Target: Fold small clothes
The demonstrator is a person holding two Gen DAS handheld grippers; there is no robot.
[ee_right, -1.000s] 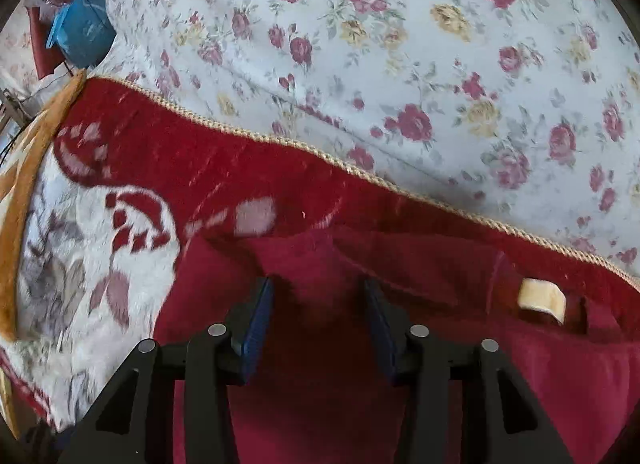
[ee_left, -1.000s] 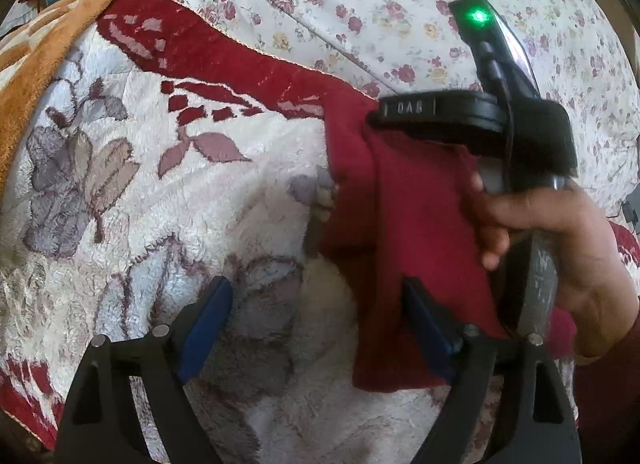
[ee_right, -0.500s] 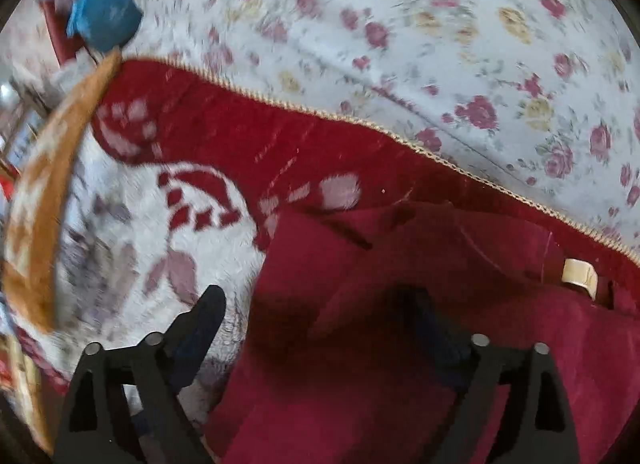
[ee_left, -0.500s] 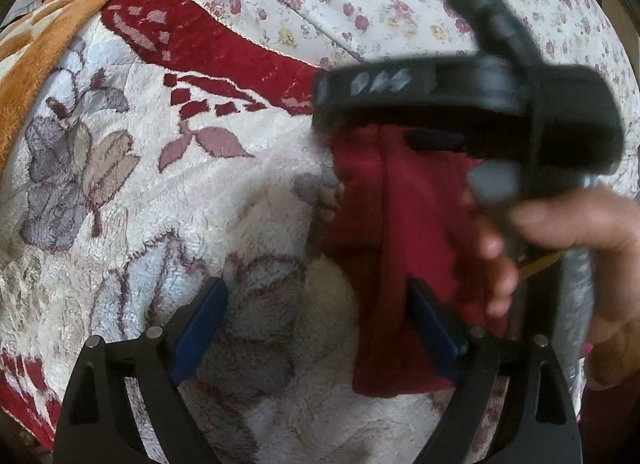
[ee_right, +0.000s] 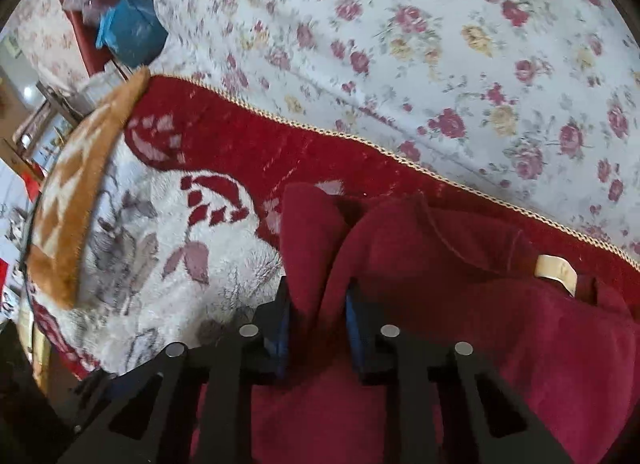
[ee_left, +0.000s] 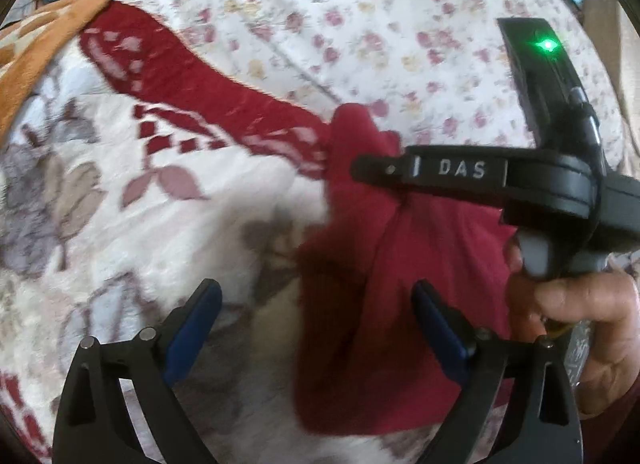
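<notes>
Garment: the small dark-red knit garment (ee_right: 460,264) lies bunched on the plush white blanket with grey flowers and a red border (ee_left: 132,223); a cream neck label (ee_right: 555,268) shows toward its right side.
Right gripper: the right gripper (ee_right: 316,320) has its fingers narrow and closing, with a raised ridge of the red knit pinched between the blue pads (ee_right: 282,328); in the left wrist view a hand (ee_left: 576,316) grips its handle.
Left gripper: the left gripper (ee_left: 316,328) has its fingers wide and opening, holding nothing; the garment's lower edge sits between them, nearer the right pad.
Step in hand: probably lifting one side to carry it over as a fold.
Doing it well: keep the pinch on a single edge, not a wad, raise only enough to clear the pile, and let the left fingers pin the other side flat so the crease falls straight.
Surface: a bed; a white quilt with rose print (ee_right: 440,43) lies beyond the blanket, an orange patterned throw (ee_right: 72,199) at its left.
Room: a blue bag (ee_right: 132,31) and clutter sit past the bed's corner, blurred.
</notes>
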